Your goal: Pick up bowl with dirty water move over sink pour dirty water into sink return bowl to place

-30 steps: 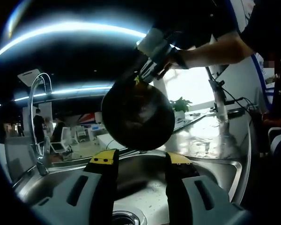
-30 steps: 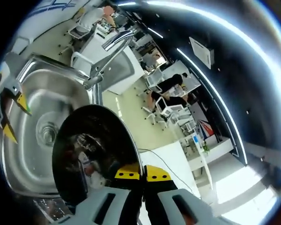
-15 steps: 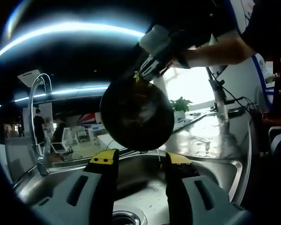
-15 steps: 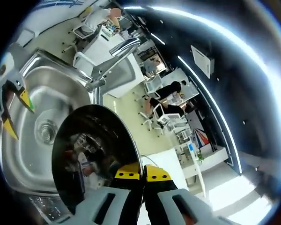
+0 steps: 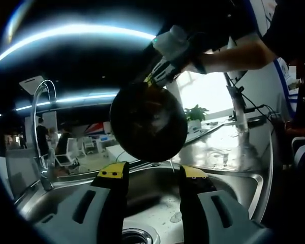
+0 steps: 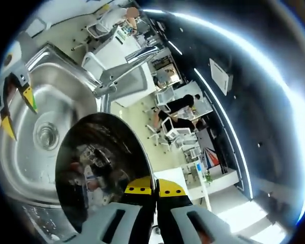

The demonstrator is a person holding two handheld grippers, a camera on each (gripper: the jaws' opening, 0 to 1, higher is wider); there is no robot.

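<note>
Pinching the rim of the tipped bowl [image 6: 99,170] over the sink [image 6: 25,147], the right gripper [image 6: 153,187] holds something stiff, wet and probably slippery, while the left gripper [image 5: 152,173] waits with jaws apart.

Both grippers, the left gripper [image 5: 152,175] and the right gripper [image 6: 155,187], have grey jaws with black inner faces and yellow tips.

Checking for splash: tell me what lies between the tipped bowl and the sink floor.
Only a thin trickle falling from the bowl toward the sink, in the left gripper view.
</note>
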